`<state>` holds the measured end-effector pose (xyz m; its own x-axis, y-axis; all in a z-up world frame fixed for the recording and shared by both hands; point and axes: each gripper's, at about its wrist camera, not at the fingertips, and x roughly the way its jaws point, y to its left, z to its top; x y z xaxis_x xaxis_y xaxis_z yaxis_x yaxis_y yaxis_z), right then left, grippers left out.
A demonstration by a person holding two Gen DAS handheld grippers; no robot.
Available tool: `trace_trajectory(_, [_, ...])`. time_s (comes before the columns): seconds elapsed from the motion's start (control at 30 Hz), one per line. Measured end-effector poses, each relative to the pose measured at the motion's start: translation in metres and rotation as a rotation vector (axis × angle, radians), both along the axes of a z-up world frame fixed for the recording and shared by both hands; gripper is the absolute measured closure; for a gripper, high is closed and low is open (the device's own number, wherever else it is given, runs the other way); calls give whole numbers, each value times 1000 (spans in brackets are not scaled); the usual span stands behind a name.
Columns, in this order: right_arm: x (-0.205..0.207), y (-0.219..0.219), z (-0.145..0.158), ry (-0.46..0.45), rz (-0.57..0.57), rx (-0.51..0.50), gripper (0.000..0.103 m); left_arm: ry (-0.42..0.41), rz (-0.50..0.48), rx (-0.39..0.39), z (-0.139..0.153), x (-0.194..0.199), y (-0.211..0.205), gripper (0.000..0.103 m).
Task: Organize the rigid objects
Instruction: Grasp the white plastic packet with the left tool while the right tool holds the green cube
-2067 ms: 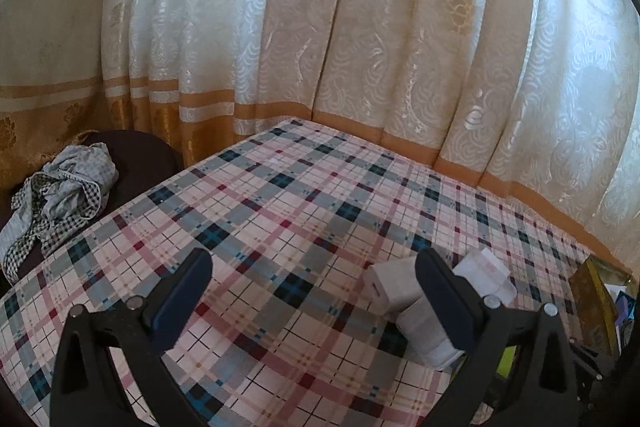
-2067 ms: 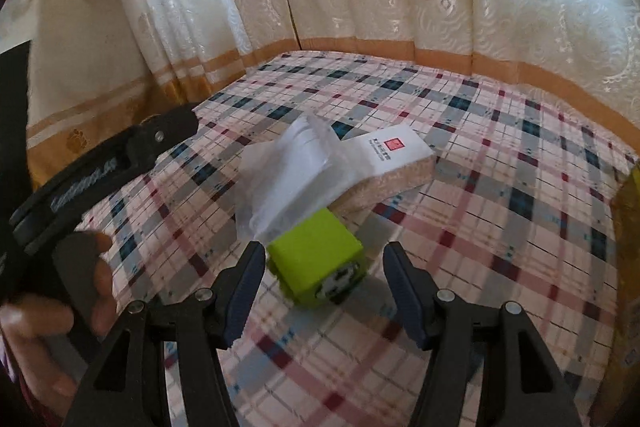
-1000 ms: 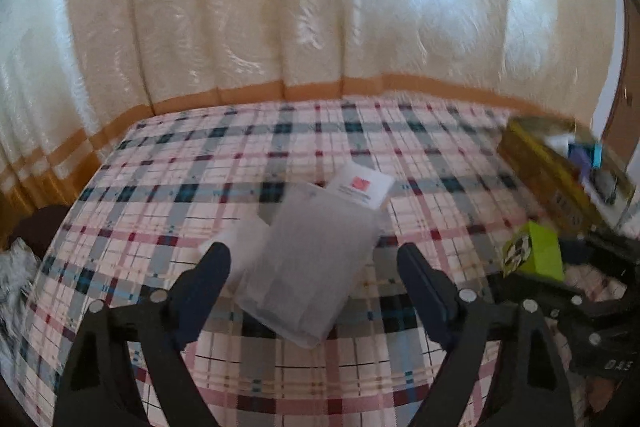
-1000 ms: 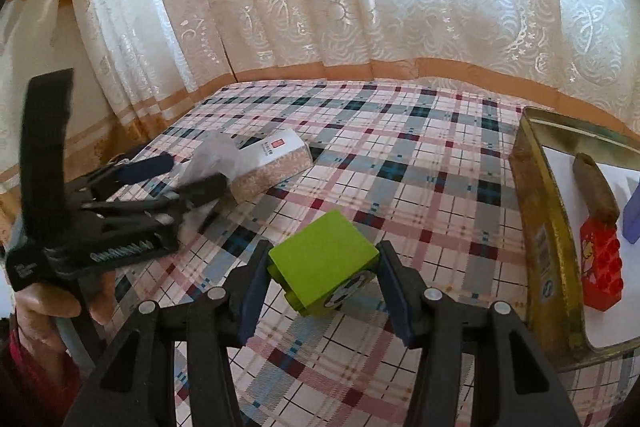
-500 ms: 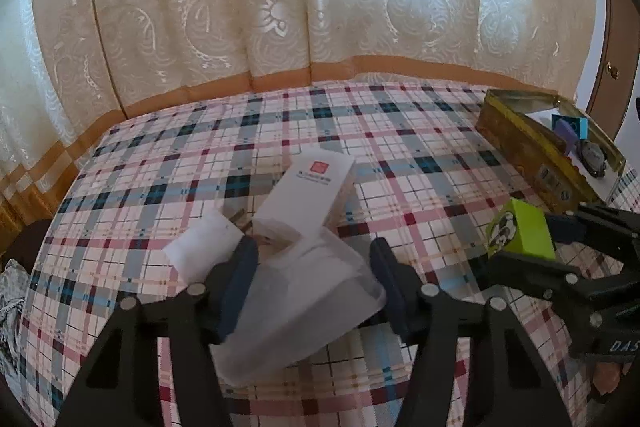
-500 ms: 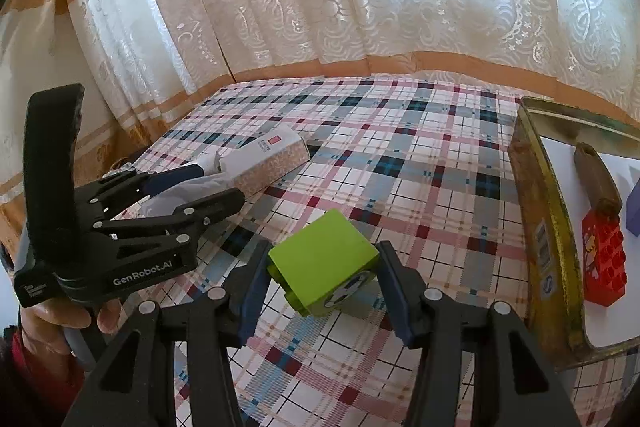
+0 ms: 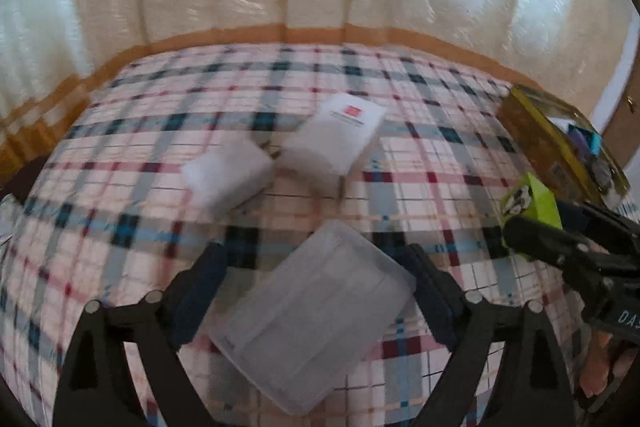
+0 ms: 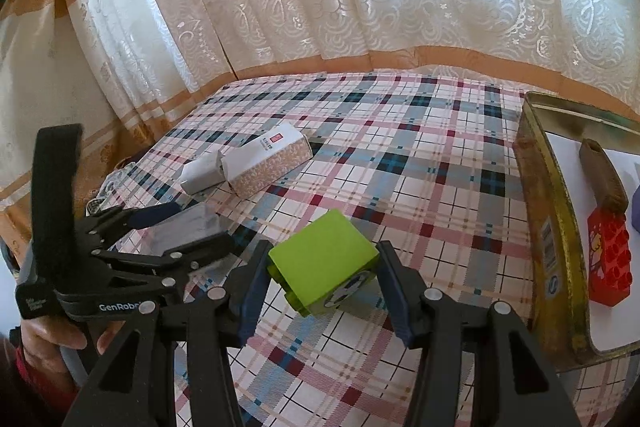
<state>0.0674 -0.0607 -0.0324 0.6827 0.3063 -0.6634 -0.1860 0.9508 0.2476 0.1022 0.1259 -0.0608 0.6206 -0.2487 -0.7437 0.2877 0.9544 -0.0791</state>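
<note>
My left gripper (image 7: 316,291) is shut on a clear plastic case (image 7: 316,319) and holds it above the plaid table; it also shows in the right wrist view (image 8: 180,227). My right gripper (image 8: 320,279) is shut on a lime-green block (image 8: 324,263), held just above the cloth; the block shows at the right of the left wrist view (image 7: 532,203). A white carton with a red mark (image 7: 340,135) and a small white box (image 7: 228,175) lie side by side on the table, also in the right wrist view (image 8: 268,159).
A gold tin tray (image 8: 552,227) stands at the right edge with a red toy brick (image 8: 608,259) and a brown handle (image 8: 600,171) inside. Lace curtains hang behind the plaid tablecloth (image 8: 420,163). The tray also shows in the left wrist view (image 7: 548,135).
My left gripper has lifted the clear case away from the white carton and small box, uncovering them. The right gripper holds the green block almost where it was.
</note>
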Motion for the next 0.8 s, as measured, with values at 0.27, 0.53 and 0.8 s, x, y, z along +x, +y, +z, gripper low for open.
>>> trace_trajectory(0.27, [-1,-1,0,1,1,16,48,-21,-55,23,1,-32,1,11])
trace_trajectory(0.53, [-2,-1,1,-10,-5,8,48,2,-91,77,-4,-31,-7,46])
trace_trajectory(0.8, [-7,-3,6,-40,-16,3,48,4,-18,-28,0,-34,0,48])
